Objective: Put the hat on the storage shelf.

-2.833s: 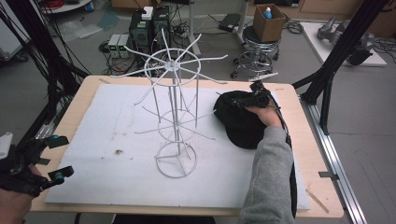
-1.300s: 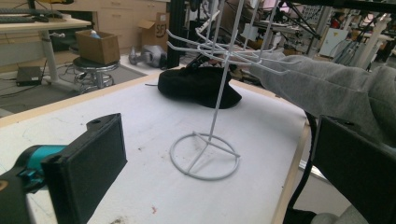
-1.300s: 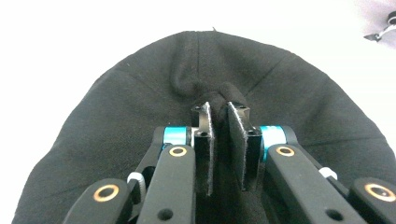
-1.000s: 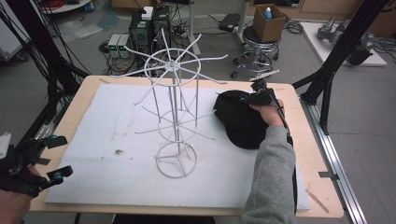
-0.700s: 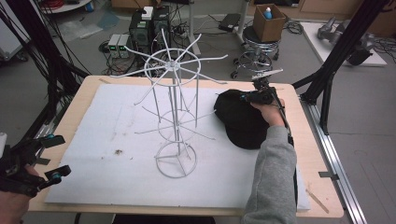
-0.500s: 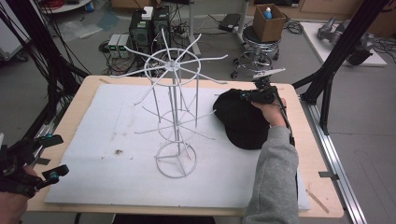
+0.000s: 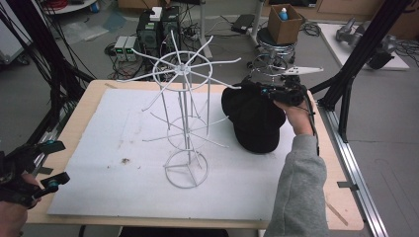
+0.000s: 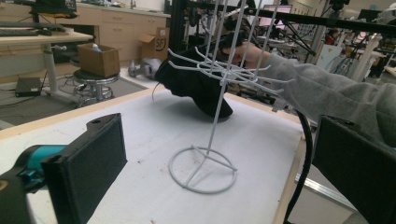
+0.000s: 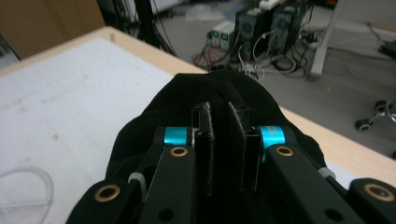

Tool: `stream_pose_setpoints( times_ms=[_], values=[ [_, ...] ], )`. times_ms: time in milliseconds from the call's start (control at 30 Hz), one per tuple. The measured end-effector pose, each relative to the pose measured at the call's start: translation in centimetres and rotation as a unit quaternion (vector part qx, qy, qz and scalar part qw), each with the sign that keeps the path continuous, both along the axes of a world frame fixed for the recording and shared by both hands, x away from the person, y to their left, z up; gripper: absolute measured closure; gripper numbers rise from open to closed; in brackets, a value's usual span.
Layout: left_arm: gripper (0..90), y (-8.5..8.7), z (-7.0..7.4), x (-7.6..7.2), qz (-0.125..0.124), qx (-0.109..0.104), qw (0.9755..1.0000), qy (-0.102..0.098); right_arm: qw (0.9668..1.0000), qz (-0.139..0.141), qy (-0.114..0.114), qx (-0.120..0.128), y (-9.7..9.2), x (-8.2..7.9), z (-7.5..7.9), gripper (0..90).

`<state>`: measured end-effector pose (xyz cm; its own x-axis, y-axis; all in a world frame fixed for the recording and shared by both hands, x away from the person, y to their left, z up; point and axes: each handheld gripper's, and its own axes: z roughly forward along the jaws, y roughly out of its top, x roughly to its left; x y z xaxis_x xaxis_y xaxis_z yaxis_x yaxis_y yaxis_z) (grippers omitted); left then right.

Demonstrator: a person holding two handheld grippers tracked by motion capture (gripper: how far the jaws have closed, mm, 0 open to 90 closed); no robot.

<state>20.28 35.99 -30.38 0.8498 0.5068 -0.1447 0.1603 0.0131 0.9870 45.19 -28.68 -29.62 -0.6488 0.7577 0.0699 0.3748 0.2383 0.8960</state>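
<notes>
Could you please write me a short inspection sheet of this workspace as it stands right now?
Surface: wooden table under a white foam sheet, with a small brown speck left of the rack's base.
Job's things: black cap raised at its far edge; white wire rack upright, hooks bare.
Clutter: nothing seen on the sheet.
Grippers: right gripper shut on the cap's fabric; left gripper open, holding nothing, at the table's near left corner.
Cables: one trails from the right gripper along the grey sleeve.
Surroundings: cardboard box on a stool, computers on the floor behind.

Black cap (image 7: 254,118), white wire rack (image 7: 184,123), white mat (image 7: 108,133), grey sleeve (image 7: 299,192).
</notes>
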Motion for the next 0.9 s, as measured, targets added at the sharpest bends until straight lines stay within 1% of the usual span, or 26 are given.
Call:
stream_pose_setpoints(
  times_ms=[33,67,133,167,233,300,333,367,400,433,467,500,533,567,600,633,667,767,800,833,900],
  values=[
    [3.3,0.0,0.0,0.0,-0.002,-0.002,1.0,0.001,1.0,0.0,-0.003,0.001,-0.1,-0.2,0.2,81.6],
    [3.3,-0.1,0.0,0.1,-0.006,-0.005,1.0,0.002,1.0,0.0,-0.009,0.004,-0.6,-0.8,0.9,81.6],
    [3.3,-0.2,0.1,0.2,-0.011,-0.01,0.9999,0.003,0.9999,-0.002,-0.01,0.007,-0.7,-1.0,1.1,81.6],
    [3.3,-0.3,0.1,0.2,-0.012,-0.006,0.9999,0.002,0.9999,0.0,-0.014,0.008,-1.2,-1.6,1.8,81.6],
    [3.3,-0.5,0.1,0.3,-0.016,-0.003,0.9999,0.003,0.9998,0.003,-0.017,0.005,-1.4,-2.1,2.5,81.6],
    [3.3,-0.7,0.1,0.4,-0.021,-0.001,0.9998,0.003,0.9997,0.011,-0.024,0.002,-1.6,-2.7,3.6,81.6],
    [3.3,-0.7,0.1,0.4,-0.022,-0.001,0.9998,0.004,0.9996,0.012,-0.026,0.002,-1.6,-2.9,4.0,81.6],
    [3.3,-0.8,0.1,0.4,-0.023,0.0,0.9997,0.004,0.9996,0.012,-0.026,0.002,-1.6,-2.9,4.0,81.6],
    [3.3,-0.8,0.1,0.5,-0.024,0.0,0.9997,0.004,0.9994,0.014,-0.031,0.001,-1.6,-3.2,4.5,81.5],
    [3.3,-0.8,0.1,0.5,-0.026,0.0,0.9997,0.004,0.999,0.023,-0.038,0.003,-1.7,-3.9,5.6,81.6],
    [3.3,-0.9,0.1,0.5,-0.026,0.0,0.9996,0.004,0.9989,0.025,-0.039,0.002,-1.7,-4.1,6.0,81.5],
    [3.3,-0.8,0.1,0.5,-0.028,-0.001,0.9996,0.006,0.9989,0.025,-0.039,0.002,-1.7,-4.1,6.0,81.5],
    [3.3,-0.9,0.1,0.6,-0.033,-0.006,0.9994,0.01,0.9987,0.031,-0.041,0.0,-1.7,-4.4,6.5,81.5],
    [3.3,-0.9,0.2,0.6,-0.036,-0.01,0.9993,0.01,0.9983,0.04,-0.042,-0.005,-1.6,-4.9,7.4,81.5],
    [3.3,-0.9,0.2,0.6,-0.037,-0.009,0.9992,0.009,0.9983,0.04,-0.042,-0.005,-1.6,-4.9,7.4,81.5],
    [3.3,-0.9,0.3,0.5,-0.036,-0.007,0.9993,0.008,0.998,0.044,-0.046,-0.005,-1.4,-5.4,8.2,81.5],
    [3.3,-1.0,0.3,0.5,-0.037,-0.007,0.9993,0.008,0.9978,0.047,-0.046,-0.005,-1.4,-5.6,8.4,81.5],
    [3.3,-1.0,0.3,0.5,-0.036,-0.006,0.9993,0.008,0.9968,0.057,-0.056,-0.006,-1.2,-6.2,9.5,81.5],
    [3.3,-0.9,0.3,0.5,-0.035,-0.006,0.9993,0.008,0.9968,0.057,-0.056,-0.006,-1.2,-6.2,9.5,81.5],
    [3.3,-0.9,0.3,0.5,-0.034,-0.004,0.9994,0.009,0.9959,0.062,-0.065,-0.007,-1.2,-6.6,10.2,81.5],
    [3.3,-0.9,0.2,0.5,-0.034,-0.005,0.9994,0.01,0.996,0.063,-0.063,-0.007,-1.2,-6.8,10.4,81.5]
  ],
)
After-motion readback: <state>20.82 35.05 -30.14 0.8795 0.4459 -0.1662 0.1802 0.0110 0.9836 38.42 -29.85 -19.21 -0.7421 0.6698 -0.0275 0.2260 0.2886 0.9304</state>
